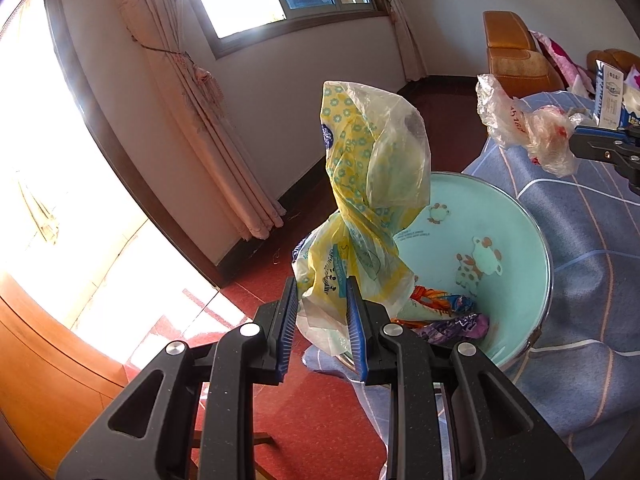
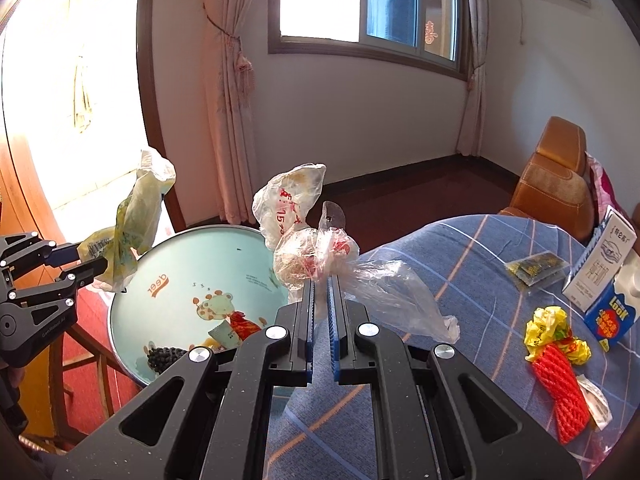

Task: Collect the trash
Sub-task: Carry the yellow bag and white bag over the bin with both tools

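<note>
1. A worktop point(image 2: 460, 248) is covered with a blue checked cloth.
2. On it lie a milk carton point(image 2: 604, 276), a small dark packet point(image 2: 534, 268), a red foam net point(image 2: 560, 384) and a crumpled yellow wrapper point(image 2: 554, 332).
3. The red floor point(image 1: 312, 412) lies beside it.

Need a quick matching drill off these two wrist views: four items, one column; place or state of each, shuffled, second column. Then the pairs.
Items
1. yellow patterned plastic bag
2. clear plastic bag with red print
3. red foam net sleeve
4. milk carton

Place or state
A. lying on the blue checked cloth
B. clamped in the left claw
C. standing upright on the cloth
D. clamped in the right claw

Pairs: 1-B, 2-D, 3-A, 4-C
</note>
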Available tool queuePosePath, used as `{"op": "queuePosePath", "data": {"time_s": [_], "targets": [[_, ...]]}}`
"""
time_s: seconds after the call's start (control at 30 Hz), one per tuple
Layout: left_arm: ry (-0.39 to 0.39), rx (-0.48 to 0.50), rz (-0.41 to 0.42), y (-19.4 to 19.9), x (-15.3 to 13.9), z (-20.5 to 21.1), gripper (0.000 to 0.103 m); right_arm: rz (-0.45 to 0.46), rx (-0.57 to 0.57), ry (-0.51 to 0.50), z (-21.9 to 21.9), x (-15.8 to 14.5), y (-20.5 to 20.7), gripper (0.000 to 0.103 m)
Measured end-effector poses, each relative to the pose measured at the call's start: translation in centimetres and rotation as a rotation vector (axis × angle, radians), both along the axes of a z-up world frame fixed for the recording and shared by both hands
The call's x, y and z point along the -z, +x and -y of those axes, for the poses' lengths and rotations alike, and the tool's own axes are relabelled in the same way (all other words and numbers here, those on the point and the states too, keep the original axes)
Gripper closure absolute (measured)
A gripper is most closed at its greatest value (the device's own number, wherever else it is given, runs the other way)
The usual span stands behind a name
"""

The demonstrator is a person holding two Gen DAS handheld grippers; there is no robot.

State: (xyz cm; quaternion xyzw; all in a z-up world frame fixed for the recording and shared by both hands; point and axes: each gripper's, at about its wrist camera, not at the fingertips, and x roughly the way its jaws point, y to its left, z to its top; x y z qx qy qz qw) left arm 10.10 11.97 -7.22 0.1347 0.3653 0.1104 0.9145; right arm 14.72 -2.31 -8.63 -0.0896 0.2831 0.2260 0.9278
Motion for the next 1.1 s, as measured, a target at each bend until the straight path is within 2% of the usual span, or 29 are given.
{"op": "queuePosePath", "data": {"time_s": [0.6, 1.1], "targets": [[0.046, -0.018, -0.017, 0.3, 0.4, 0.2, 0.079, 0.016, -0.062, -0.033, -2.1, 0.4, 0.0, 0.096], [0.044, -0.017, -0.017, 0.3, 0.4, 0.2, 0.079, 0.027, -0.091, -0.058, -3.1, 1.2, -0.3, 0.096]]}}
